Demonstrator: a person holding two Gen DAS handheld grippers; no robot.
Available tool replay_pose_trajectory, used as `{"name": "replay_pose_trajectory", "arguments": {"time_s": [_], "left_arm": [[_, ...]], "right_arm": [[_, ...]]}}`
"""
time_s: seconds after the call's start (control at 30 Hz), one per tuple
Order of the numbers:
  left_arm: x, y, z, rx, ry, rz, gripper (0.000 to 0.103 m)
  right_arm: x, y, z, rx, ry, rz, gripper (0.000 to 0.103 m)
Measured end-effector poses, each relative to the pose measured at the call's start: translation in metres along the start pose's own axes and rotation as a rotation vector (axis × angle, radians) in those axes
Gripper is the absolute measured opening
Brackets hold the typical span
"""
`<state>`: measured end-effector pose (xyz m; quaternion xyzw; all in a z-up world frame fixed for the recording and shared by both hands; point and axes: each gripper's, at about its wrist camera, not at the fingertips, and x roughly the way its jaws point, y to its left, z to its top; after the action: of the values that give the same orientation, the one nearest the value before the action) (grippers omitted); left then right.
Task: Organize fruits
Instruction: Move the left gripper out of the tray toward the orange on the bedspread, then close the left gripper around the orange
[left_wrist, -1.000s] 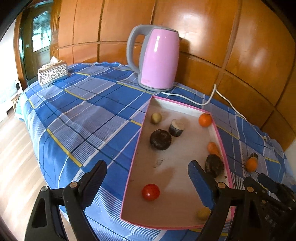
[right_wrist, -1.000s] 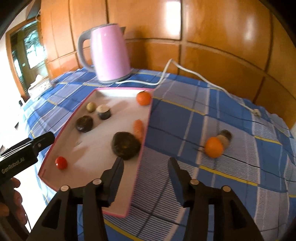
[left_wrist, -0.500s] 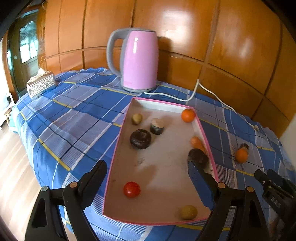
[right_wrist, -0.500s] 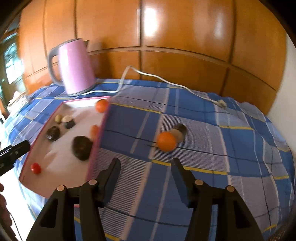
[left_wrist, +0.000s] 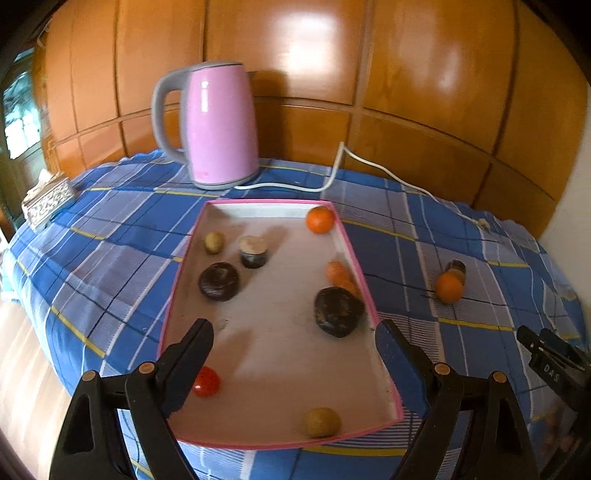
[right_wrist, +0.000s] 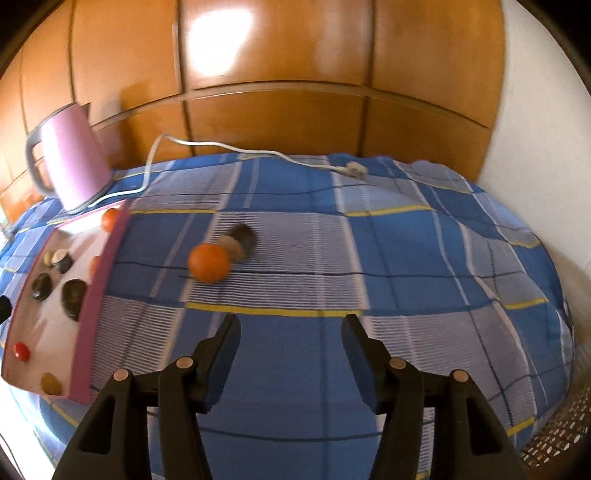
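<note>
A pink-rimmed tray (left_wrist: 360, 266) lies on the blue checked cloth. It holds several fruits, among them an orange (left_wrist: 320, 219), two dark round fruits (left_wrist: 338, 311), a cut dark fruit (left_wrist: 253, 251) and a red tomato (left_wrist: 206, 382). My left gripper (left_wrist: 293, 332) hovers open over the tray's near half, nothing between its fingers. Right of the tray, on the cloth, a loose orange (right_wrist: 208, 262) touches a cut dark fruit (right_wrist: 240, 240). My right gripper (right_wrist: 291, 325) stands open and empty above the cloth, nearer than this pair and to their right. It also shows at the left wrist view's right edge (left_wrist: 546, 354).
A pink kettle (left_wrist: 221, 125) stands behind the tray, its white cord (left_wrist: 332, 173) trailing right across the cloth to a plug (right_wrist: 354, 170). A tissue box (left_wrist: 46, 199) sits far left. Wooden panels close the back; the cloth drops off at the left and right edges.
My right gripper has swung right, away from the tray, and now faces the cloth near the loose orange. The left gripper has shifted so the tray sits centred before it.
</note>
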<state>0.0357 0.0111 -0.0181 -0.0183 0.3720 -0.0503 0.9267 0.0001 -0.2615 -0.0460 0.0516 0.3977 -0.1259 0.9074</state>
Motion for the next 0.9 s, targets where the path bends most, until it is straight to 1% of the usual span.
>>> {"name": "replay_pose_trajectory", "arguments": {"time_s": [0.2,0.4,0.6,0.73,0.9], "left_arm": [[0.004,-0.024,0.005,0.056,0.004,-0.034,0.09],[0.007,-0.048,0.01,0.11,0.007,-0.067,0.09],[0.012,-0.07,0.012,0.16,0.014,-0.096,0.09],[0.015,-0.086,0.012,0.197,0.025,-0.116,0.09],[0.022,-0.103,0.011,0.226,0.047,-0.137,0.09]], "right_arm": [[0.002,-0.028,-0.004,0.056,0.01,-0.046,0.058],[0.001,-0.04,-0.006,0.077,0.009,-0.063,0.058],[0.0,-0.056,-0.009,0.102,0.007,-0.098,0.058],[0.0,-0.066,-0.01,0.12,0.008,-0.111,0.063],[0.001,-0.072,-0.011,0.135,0.012,-0.111,0.063]]}}
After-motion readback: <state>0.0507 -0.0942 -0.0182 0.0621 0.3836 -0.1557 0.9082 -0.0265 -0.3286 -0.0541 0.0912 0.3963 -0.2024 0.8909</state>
